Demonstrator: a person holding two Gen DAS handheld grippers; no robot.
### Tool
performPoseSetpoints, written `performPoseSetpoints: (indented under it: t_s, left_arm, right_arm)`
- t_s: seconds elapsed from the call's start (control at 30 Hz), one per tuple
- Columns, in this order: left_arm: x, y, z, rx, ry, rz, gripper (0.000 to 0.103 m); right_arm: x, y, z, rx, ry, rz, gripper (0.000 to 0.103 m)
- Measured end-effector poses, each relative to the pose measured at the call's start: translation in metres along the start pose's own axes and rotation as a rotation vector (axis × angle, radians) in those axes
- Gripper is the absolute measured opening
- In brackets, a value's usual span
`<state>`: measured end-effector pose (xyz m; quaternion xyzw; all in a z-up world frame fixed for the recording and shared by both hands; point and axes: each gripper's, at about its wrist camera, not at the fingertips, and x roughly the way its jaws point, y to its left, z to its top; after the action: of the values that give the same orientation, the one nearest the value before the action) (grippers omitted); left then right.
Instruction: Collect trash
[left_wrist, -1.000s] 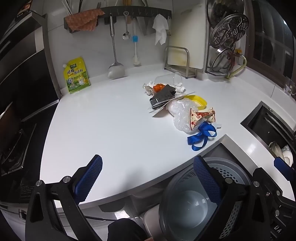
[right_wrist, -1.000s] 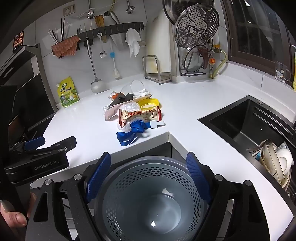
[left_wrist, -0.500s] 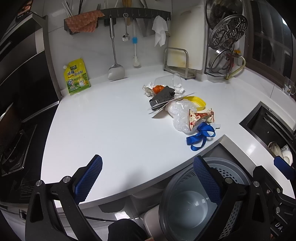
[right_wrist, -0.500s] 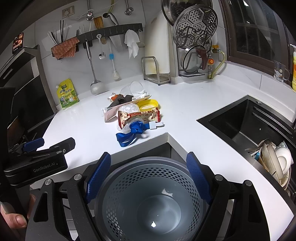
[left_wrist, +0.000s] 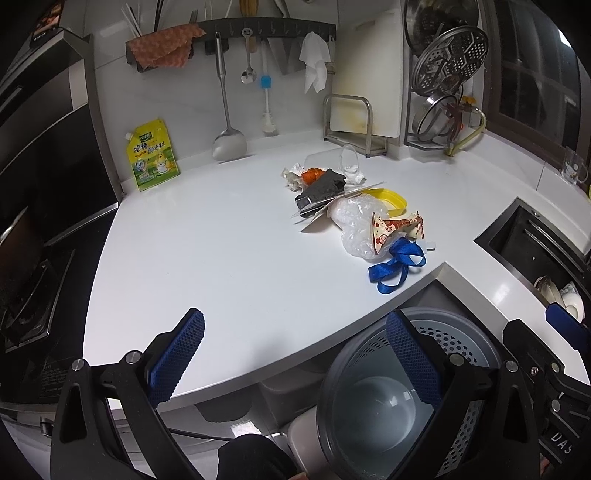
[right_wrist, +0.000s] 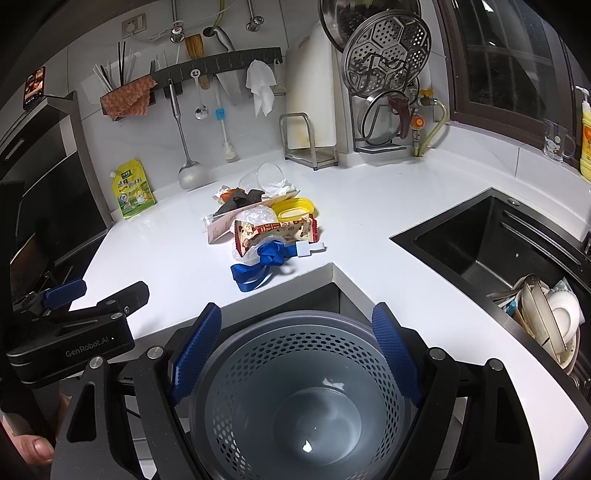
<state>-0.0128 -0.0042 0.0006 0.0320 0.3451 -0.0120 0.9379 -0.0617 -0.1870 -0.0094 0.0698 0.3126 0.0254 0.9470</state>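
A heap of trash lies on the white counter (left_wrist: 221, 258): a blue ribbon (left_wrist: 397, 264) (right_wrist: 262, 264) nearest the corner edge, a red-and-cream snack wrapper (left_wrist: 395, 227) (right_wrist: 277, 230), a crumpled clear plastic bag (left_wrist: 354, 221), a yellow lid (left_wrist: 388, 197) (right_wrist: 293, 208), a black packet (left_wrist: 321, 186) and a tipped clear cup (left_wrist: 347, 162) (right_wrist: 266, 177). A grey perforated bin (left_wrist: 465, 339) (right_wrist: 295, 398) stands on the floor below the counter's inner corner. My left gripper (left_wrist: 295, 354) is open over the counter's front edge. My right gripper (right_wrist: 297, 345) is open above the bin, holding nothing.
A black sink (right_wrist: 480, 243) with stacked dishes (right_wrist: 550, 317) is at the right. A stove (left_wrist: 26, 295) sits at the left. A yellow-green seasoning pouch (left_wrist: 153, 157), a hanging ladle (left_wrist: 229, 147), a cutting-board rack (left_wrist: 354, 122) and a steamer rack (right_wrist: 388, 81) line the back wall.
Both views drift only slightly. The trash heap and the bin have not moved, and both grippers stay open.
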Motion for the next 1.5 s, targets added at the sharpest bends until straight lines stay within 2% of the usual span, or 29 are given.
performPoseSetpoints:
  t_s: [0.57,0.93,1.5]
  left_arm:
    - [-0.004,0.009,-0.01,-0.012,-0.016,0.003,0.097]
    - [-0.003,0.017,-0.015,-0.014,0.0,0.004,0.097]
    - [0.001,0.019,-0.017,-0.019,0.014,0.004,0.097]
  right_arm:
    - [-0.001,0.011,-0.005,-0.014,0.009,-0.038,0.08]
    - [0.003,0.018,-0.007,-0.031,0.03,-0.087,0.08]
    - [0.005,0.022,-0.007,-0.044,0.04,-0.108,0.08]
